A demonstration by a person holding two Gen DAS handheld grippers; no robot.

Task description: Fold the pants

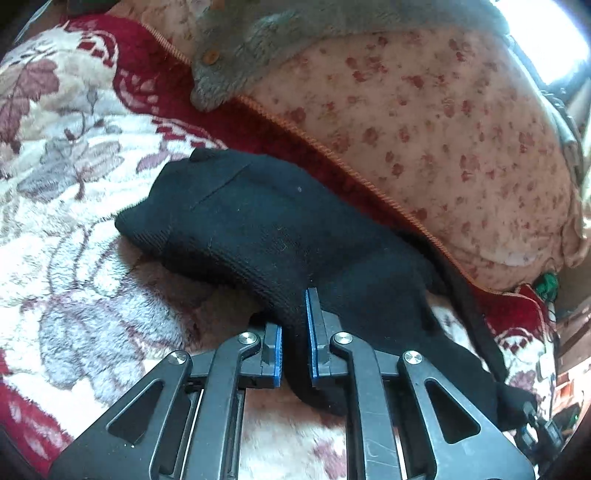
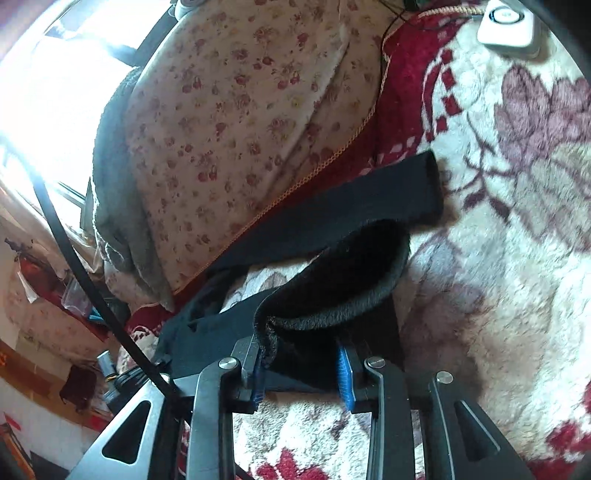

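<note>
Black knit pants [image 1: 258,229] lie on a fluffy floral blanket. In the left wrist view my left gripper [image 1: 295,332] is shut on a bunched edge of the pants, cloth pinched between its blue pads [image 1: 313,332]. In the right wrist view my right gripper [image 2: 301,369] holds a fleecy-lined hem of the pants [image 2: 332,280] lifted between its blue pads [image 2: 344,373]; the jaws stand fairly wide with thick cloth between them. A second pant leg [image 2: 369,199] stretches flat toward the far side.
A white and red floral blanket [image 1: 74,258] covers the bed. A pink flowered pillow [image 1: 443,147] with a grey cloth [image 1: 236,70] on it lies along the far side. A white device [image 2: 506,26] sits on the blanket. A black cable [image 2: 74,258] crosses the left.
</note>
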